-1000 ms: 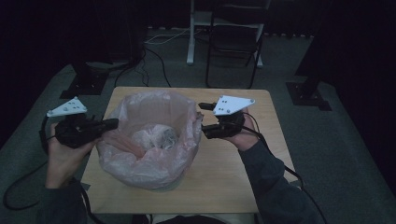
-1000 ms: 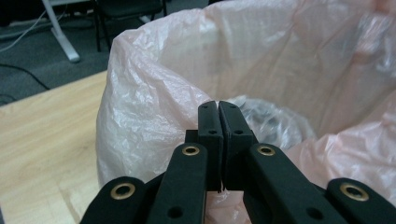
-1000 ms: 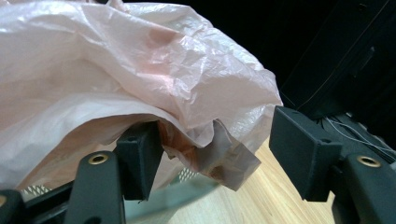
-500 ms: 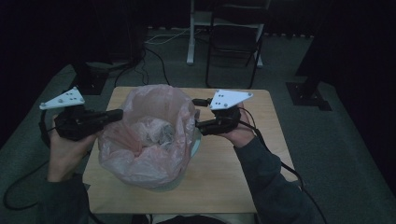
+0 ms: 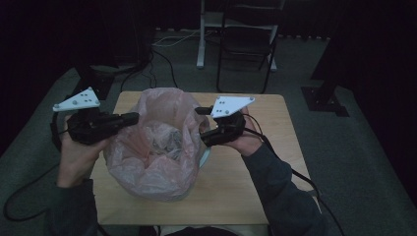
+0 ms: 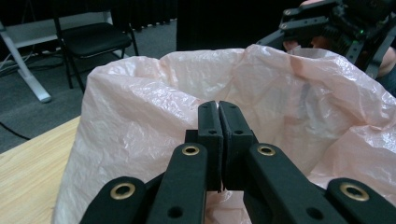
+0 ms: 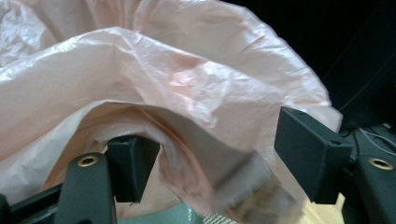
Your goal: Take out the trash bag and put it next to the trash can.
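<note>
A pink plastic bag (image 5: pixel 157 142) stands open on the desk (image 5: pixel 255 182) between my hands. My left tool (image 6: pixel 218 108) is pinched closed at its rim — probably on the film, though I can't be sure. My right tool (image 7: pixel 219 154) gapes open — the bag's edge drapes between its jaws.
</note>
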`<state>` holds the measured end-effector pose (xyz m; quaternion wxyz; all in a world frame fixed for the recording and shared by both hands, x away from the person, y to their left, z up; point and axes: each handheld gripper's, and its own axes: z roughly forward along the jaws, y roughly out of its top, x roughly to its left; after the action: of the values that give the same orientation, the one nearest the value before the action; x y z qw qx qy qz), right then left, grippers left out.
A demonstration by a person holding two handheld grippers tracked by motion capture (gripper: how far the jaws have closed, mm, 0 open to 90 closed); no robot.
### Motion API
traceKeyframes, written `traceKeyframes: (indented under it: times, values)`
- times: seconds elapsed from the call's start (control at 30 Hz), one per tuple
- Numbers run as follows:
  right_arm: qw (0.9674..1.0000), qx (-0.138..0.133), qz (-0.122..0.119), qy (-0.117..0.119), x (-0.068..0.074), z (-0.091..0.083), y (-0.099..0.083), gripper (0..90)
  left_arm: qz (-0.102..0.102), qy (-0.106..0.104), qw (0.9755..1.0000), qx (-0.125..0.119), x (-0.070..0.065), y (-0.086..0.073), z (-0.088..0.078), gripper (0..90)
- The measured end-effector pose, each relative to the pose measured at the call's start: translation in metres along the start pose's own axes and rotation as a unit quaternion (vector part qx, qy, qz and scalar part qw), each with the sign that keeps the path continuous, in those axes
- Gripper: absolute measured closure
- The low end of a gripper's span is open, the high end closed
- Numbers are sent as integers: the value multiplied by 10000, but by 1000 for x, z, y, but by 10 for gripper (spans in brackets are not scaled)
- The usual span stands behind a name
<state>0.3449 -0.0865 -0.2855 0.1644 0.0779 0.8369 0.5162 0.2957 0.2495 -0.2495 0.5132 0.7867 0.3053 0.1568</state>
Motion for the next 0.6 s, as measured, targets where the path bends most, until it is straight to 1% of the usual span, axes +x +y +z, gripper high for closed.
traceKeyframes:
  times: [0.07, 0.1, 0.13, 0.27, 0.33, 0.37, 0.4, 0.43, 0.53, 0.57, 0.6]
  values:
    - [10000, 74, -31, 60, 2, 6, 1, 287, -9, -37, 10000, -3, 0, 0, 2, 875]
    - [10000, 74, -31, 60, 2, 6, 1, 287, -9, -37, 10000, -3, 0, 0, 2, 874]
    - [9999, 133, -82, 69, 4, 9, 3, 272, -26, -71, 10000, -14, -1, 1, 2, 874]
    - [9996, 201, -140, 139, 6, 13, 7, 250, -13, -104, 9999, -12, -3, 3, 4, 875]
    - [9994, 214, -206, 182, 8, 16, 13, 239, 13, -247, 9997, -50, -6, 5, 5, 875]
    - [9993, 214, -212, 200, 8, 17, 15, 231, 68, -251, 9997, -35, -8, 7, 5, 875]
    - [9993, 214, -212, 200, 8, 17, 15, 231, 68, -251, 9997, -35, -8, 7, 5, 875]
    - [9992, 238, -200, 254, 9, 20, 18, 230, 122, -231, 9997, -7, -12, 9, 6, 875]
    - [9989, 259, -194, 345, 10, 24, 18, 219, 125, -252, 9996, -7, -12, 11, 7, 876]
    - [9987, 274, -183, 382, 11, 26, 18, 213, 111, -311, 9995, -25, -12, 12, 8, 876]
    - [9987, 274, -183, 382, 11, 26, 18, 213, 111, -311, 9995, -25, -12, 12, 8, 876]
